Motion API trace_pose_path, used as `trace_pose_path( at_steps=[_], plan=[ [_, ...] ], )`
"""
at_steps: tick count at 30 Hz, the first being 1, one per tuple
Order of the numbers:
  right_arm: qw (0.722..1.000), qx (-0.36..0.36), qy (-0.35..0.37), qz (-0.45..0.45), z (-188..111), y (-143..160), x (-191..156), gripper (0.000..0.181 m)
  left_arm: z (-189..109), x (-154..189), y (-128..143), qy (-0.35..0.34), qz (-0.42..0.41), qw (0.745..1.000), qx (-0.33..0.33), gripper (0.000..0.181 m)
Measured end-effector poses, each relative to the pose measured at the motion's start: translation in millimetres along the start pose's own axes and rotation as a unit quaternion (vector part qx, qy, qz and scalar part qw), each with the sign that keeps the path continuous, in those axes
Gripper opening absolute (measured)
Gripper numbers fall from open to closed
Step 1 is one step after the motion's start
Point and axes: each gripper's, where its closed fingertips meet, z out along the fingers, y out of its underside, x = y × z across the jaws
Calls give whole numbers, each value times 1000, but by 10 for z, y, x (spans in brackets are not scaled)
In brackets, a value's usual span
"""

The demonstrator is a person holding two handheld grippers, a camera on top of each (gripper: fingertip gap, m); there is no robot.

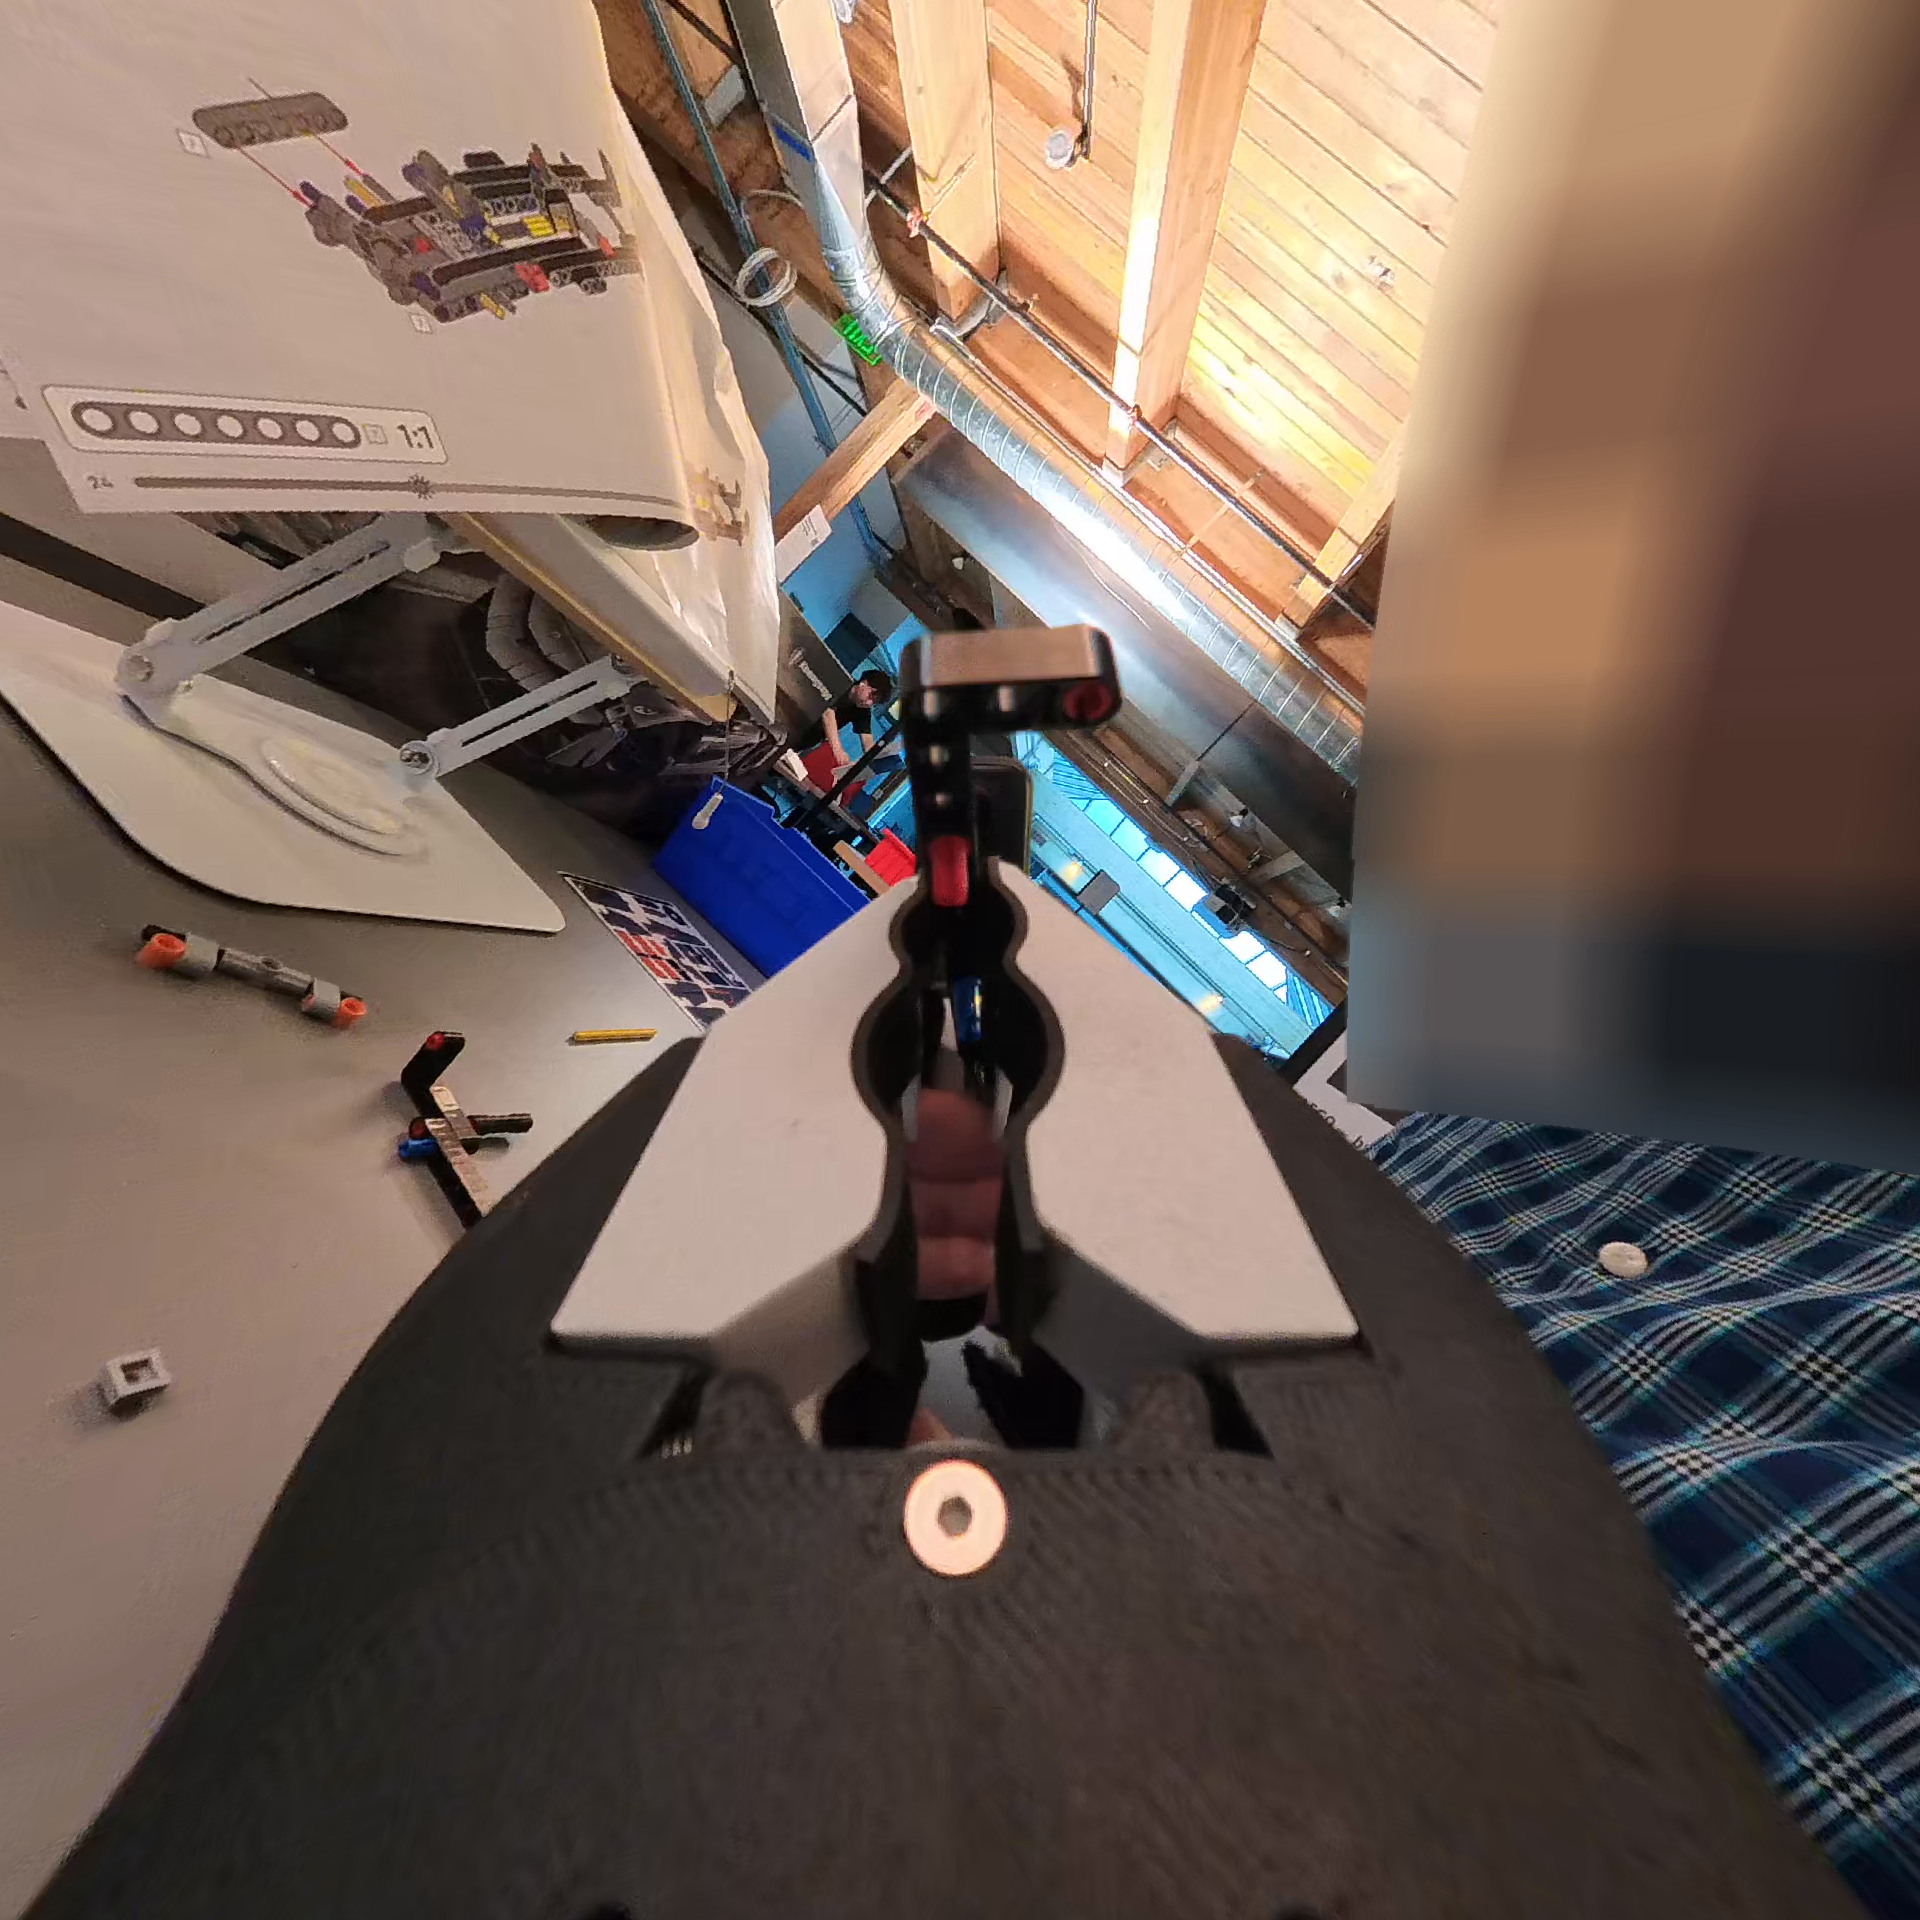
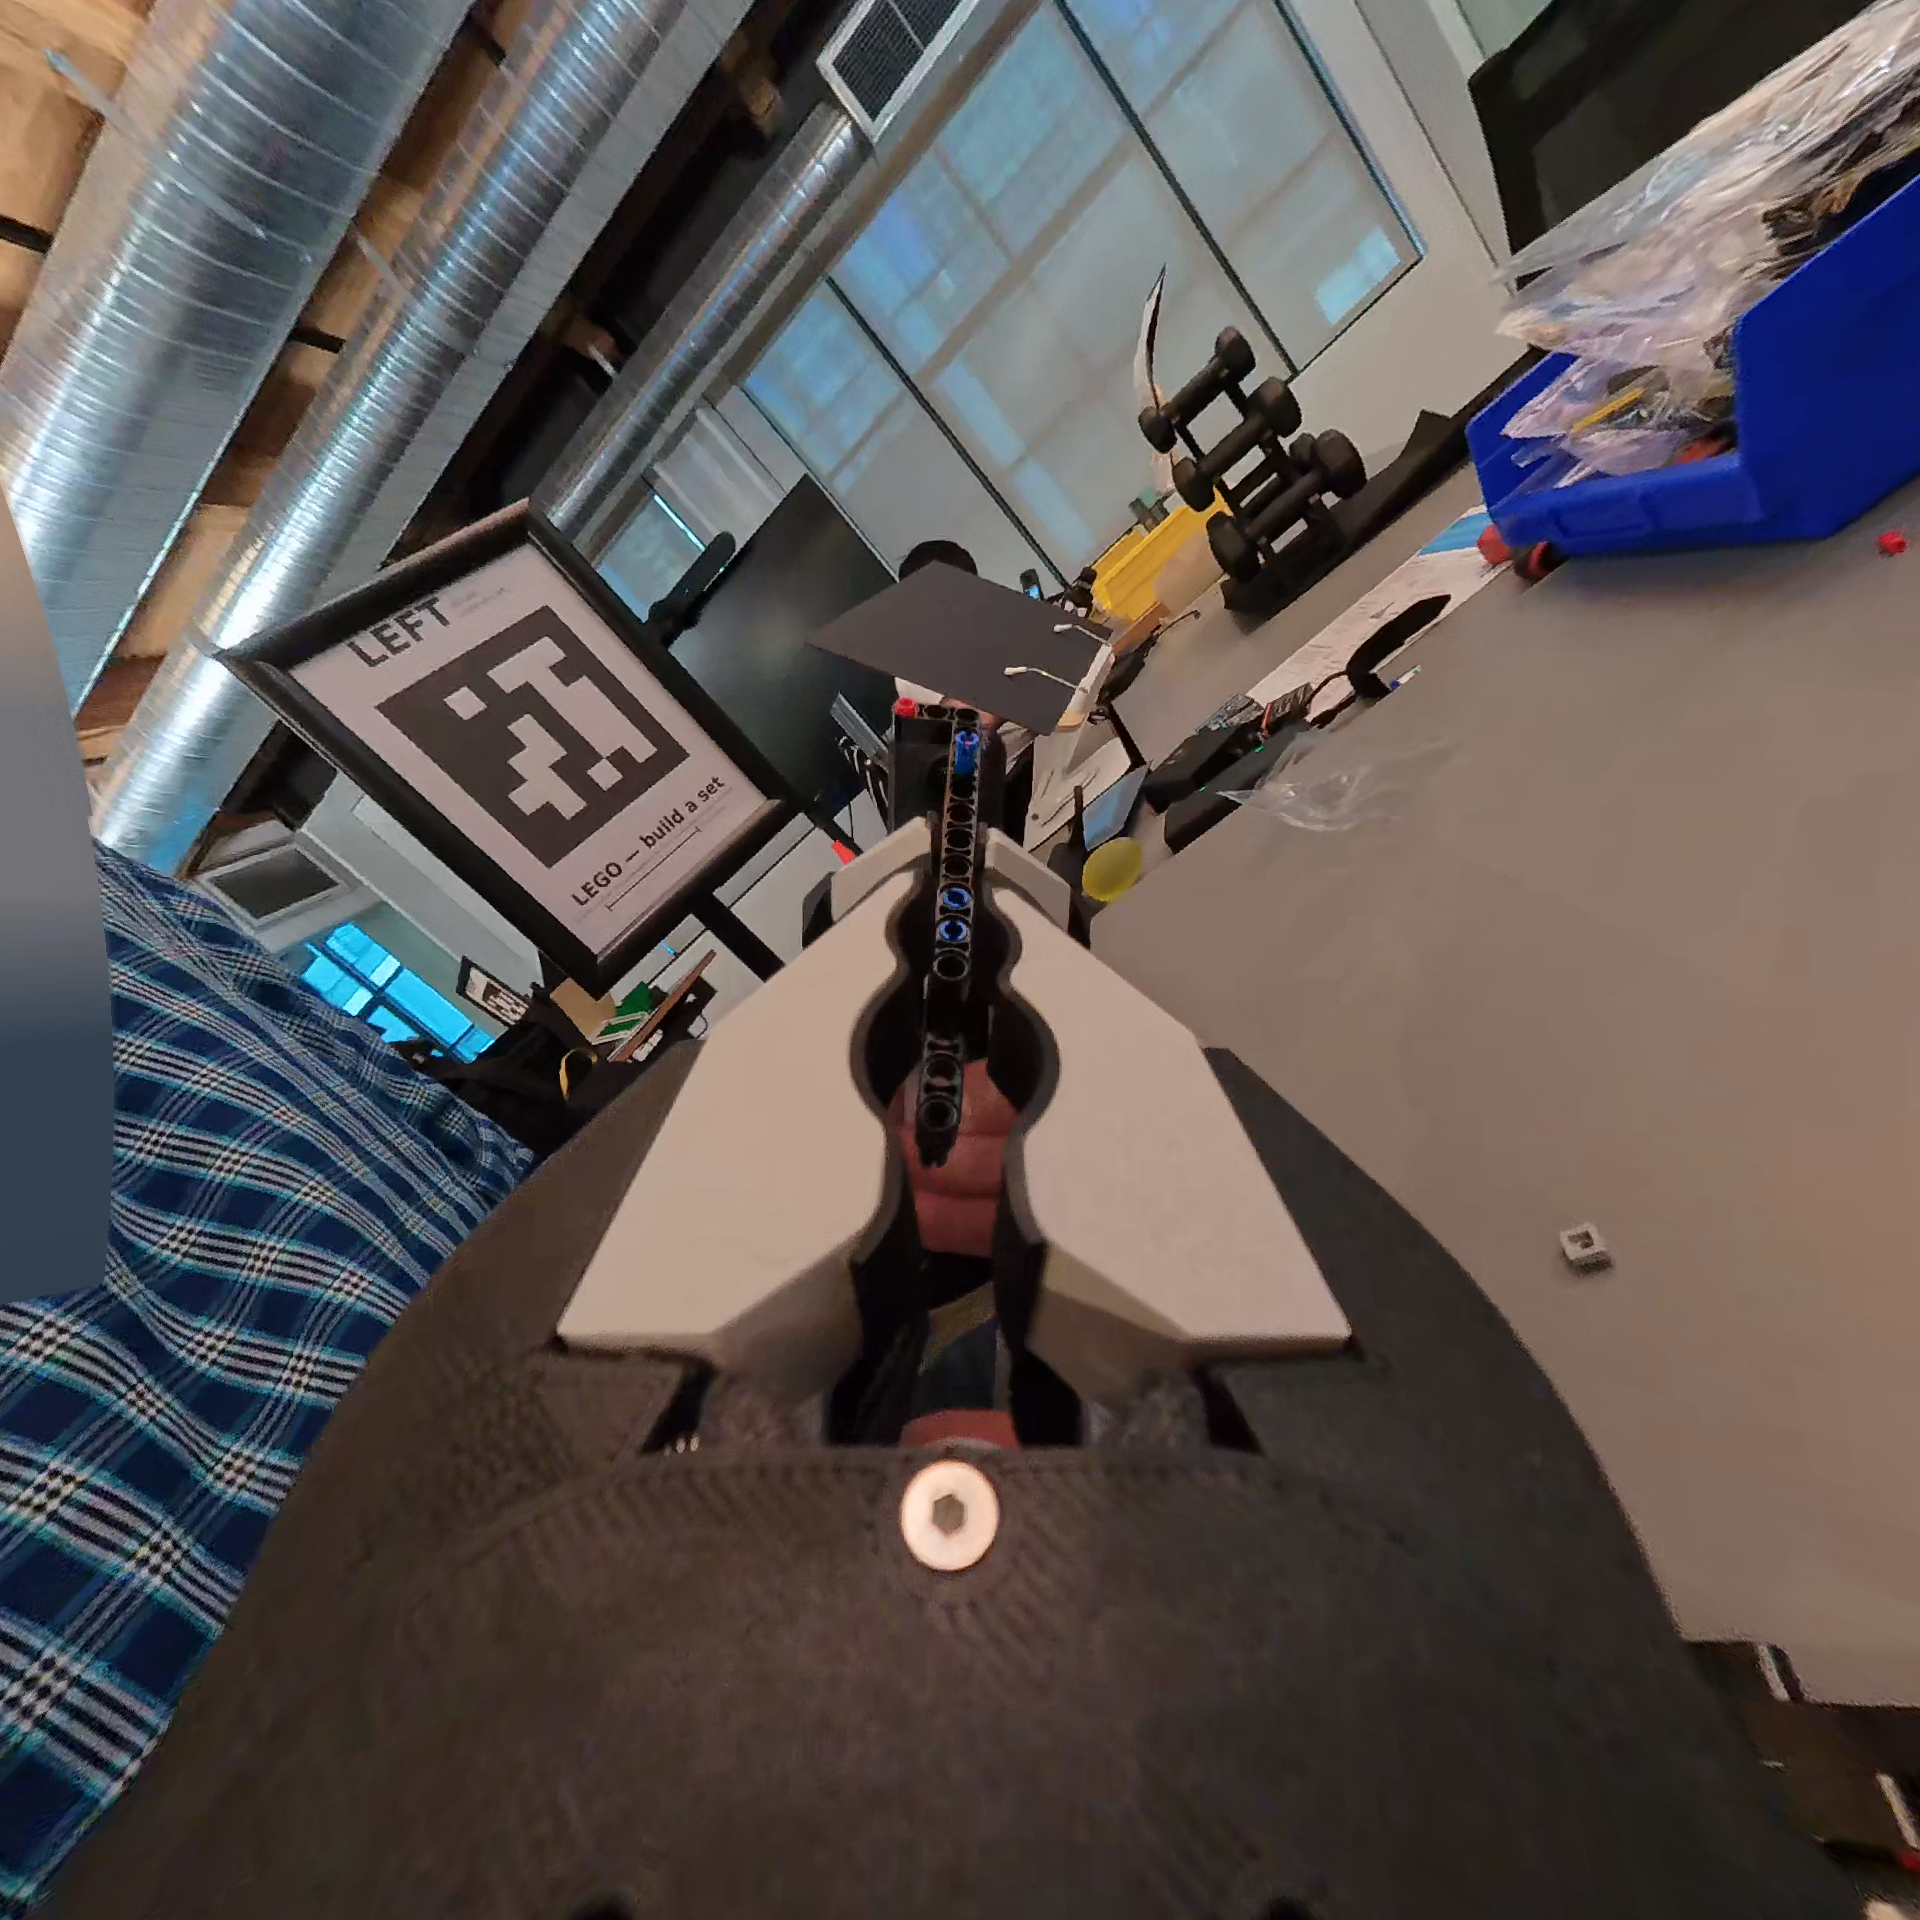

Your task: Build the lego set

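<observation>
My left gripper point(image 1: 956, 883) is shut on a black lego assembly point(image 1: 940, 790) with red pins and holds it up in the air. A grey-black beam point(image 1: 1013, 670) with a red pin crosses the assembly's top. My right gripper point(image 2: 956, 831) is shut on a long black holed beam point(image 2: 951, 935) with blue pins. The beam's far end joins a black frame point(image 2: 925, 743) with a red pin. Pale grey finger parts point(image 2: 1049, 883) show just behind my right tips; I cannot tell if they are the left gripper's. The open instruction booklet point(image 1: 312, 260) rests on a white stand point(image 1: 291, 790).
Loose parts lie on the grey table point(image 1: 260, 1247): a grey axle piece with orange ends point(image 1: 249, 971), a black angled piece with pins point(image 1: 457, 1122), a yellow axle point(image 1: 613, 1035), a small grey piece point(image 1: 135, 1377) point(image 2: 1584, 1247). A blue bin of bagged parts point(image 2: 1714, 416), a framed marker sign point(image 2: 520, 748) and a person's plaid shirt point(image 1: 1714, 1403) are close. My left and right fingertips are right by each other.
</observation>
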Motion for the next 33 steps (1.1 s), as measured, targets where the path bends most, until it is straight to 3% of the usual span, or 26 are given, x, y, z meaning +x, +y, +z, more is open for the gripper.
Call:
trace_pose_path(
  at_steps=[11, 13, 14, 19, 20, 21, 27, 31, 33],
  plan=[
    [994, 81, 5, 74, -52, -82, 48, 0, 16, -11, 51, 4, -15, 1000, 24, 6],
    [983, 157, 12, 97, -277, -391, 157, 0, -79, -100, 51, -15, -27, 999, 34, 6],
    [988, 138, 34, 66, -316, -399, 202, 0, -127, -129, -6, -17, -41, 998, 52, 5],
    [998, 48, 35, 19, -141, -132, 141, 0, -22, -95, 40, -20, -5, 1000, 2, 5],
    [999, 16, 44, -2, -135, -89, 152, 18, -16, -102, 76, -26, 2, 1000, -8, 6],
    [999, -9, 36, -6, -135, -62, 129, 20, -17, -99, 73, -23, -3, 1000, -7, 6],
    [991, -113, 36, -55, -118, 184, 109, 6, 17, -96, 98, -21, 13, 999, -38, 6],
    [996, -80, 27, -22, -100, 132, 95, 5, 40, -106, 65, -23, 3, 999, -35, 8],
    [999, -45, 16, 18, -114, 52, 95, 5, 50, -91, 123, -13, -4, 999, -50, 19]
  ],
)
